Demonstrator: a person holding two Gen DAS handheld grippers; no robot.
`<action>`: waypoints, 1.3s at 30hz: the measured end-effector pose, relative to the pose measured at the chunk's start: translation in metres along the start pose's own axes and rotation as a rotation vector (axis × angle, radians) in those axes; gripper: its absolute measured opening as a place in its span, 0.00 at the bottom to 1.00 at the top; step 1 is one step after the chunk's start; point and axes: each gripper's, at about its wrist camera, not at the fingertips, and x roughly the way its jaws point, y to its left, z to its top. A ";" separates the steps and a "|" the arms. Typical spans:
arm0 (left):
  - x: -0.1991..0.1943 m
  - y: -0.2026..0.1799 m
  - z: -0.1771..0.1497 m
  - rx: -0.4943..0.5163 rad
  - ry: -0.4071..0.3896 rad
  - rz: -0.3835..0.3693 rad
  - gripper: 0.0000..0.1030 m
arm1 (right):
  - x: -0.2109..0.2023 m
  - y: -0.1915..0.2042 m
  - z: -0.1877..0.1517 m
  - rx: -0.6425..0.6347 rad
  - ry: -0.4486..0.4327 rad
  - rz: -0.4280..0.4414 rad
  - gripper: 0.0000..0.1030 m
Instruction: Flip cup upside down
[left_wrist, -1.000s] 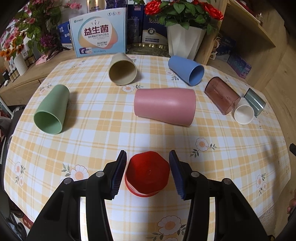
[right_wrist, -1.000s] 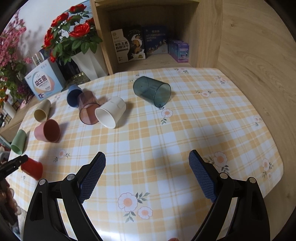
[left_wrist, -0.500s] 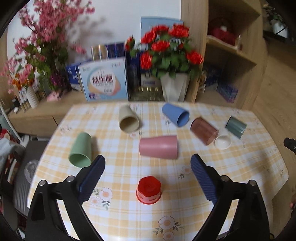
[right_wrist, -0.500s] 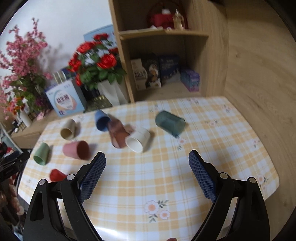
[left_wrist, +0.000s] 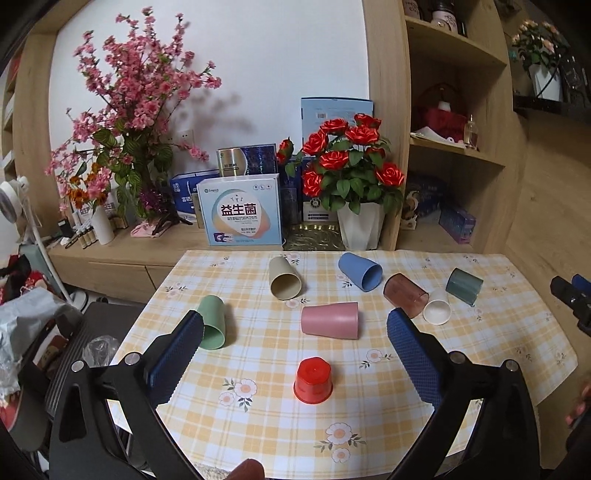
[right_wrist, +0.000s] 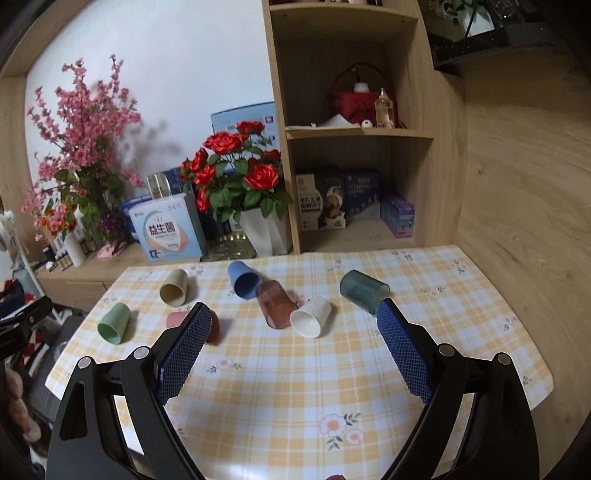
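Note:
A red cup (left_wrist: 313, 381) stands upside down on the checked tablecloth near the front edge. My left gripper (left_wrist: 295, 354) is open and empty, well above and behind it. Several cups lie on their sides: green (left_wrist: 212, 322), beige (left_wrist: 283, 277), pink (left_wrist: 330, 319), blue (left_wrist: 360, 271), translucent brown (left_wrist: 404, 294), white (left_wrist: 437, 311) and dark teal (left_wrist: 464, 285). My right gripper (right_wrist: 293, 350) is open and empty, high above the table's right half. In the right wrist view its left finger hides the red cup and part of the pink cup (right_wrist: 175, 319).
The table (left_wrist: 517, 332) backs onto a low wooden sideboard with a rose pot (left_wrist: 360, 229), a blue-white box (left_wrist: 242, 210) and pink blossom vases (left_wrist: 103, 225). A wooden shelf unit (right_wrist: 354, 155) stands at the back right. A chair with bags (left_wrist: 37, 332) stands left.
My left gripper has opened wide, let go of the red cup and pulled back and up. The red cup stays upside down on the table. My right gripper has also risen and drawn back.

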 end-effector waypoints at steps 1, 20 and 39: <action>-0.004 0.001 -0.001 -0.001 -0.005 0.004 0.94 | -0.002 0.002 -0.001 -0.001 -0.009 0.004 0.86; -0.019 0.001 -0.010 0.002 -0.042 0.047 0.94 | -0.004 0.018 -0.008 -0.054 -0.020 0.026 0.86; -0.017 0.000 -0.012 0.003 -0.024 0.027 0.94 | -0.009 0.018 -0.005 -0.065 -0.056 0.025 0.86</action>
